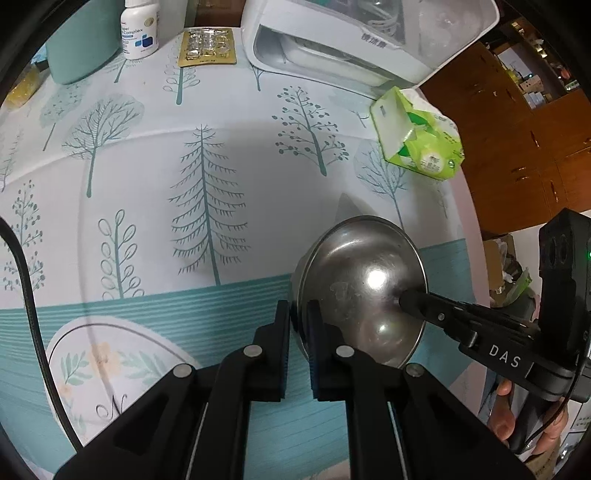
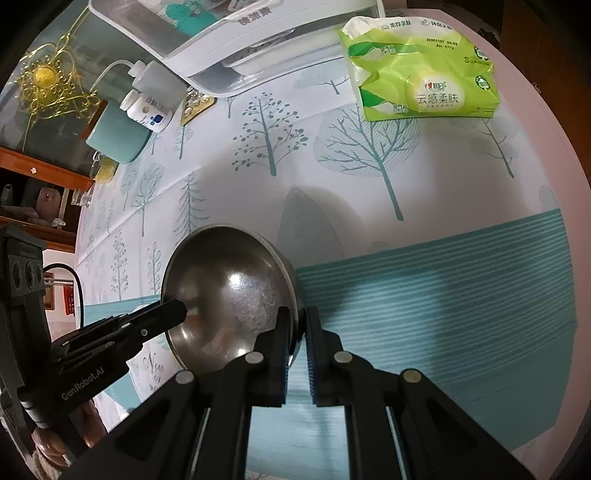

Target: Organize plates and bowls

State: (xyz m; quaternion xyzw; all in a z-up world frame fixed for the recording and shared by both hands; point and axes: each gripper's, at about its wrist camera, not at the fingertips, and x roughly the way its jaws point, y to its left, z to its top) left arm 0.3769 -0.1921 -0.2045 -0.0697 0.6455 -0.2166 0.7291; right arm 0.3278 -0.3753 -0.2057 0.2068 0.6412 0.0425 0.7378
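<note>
A steel bowl is held up above the tree-print table between both grippers, its shiny inside in view. My left gripper is shut on the bowl's left rim. My right gripper is shut on the opposite rim of the same bowl. The right gripper's finger reaches into the bowl in the left wrist view, and the left gripper's finger does so in the right wrist view. A white floral plate lies on the table at lower left, partly hidden by my left gripper.
A green tissue pack lies near the table's right edge, also in the right wrist view. A white appliance stands at the back, with a pill bottle, a blister pack and a teal cup.
</note>
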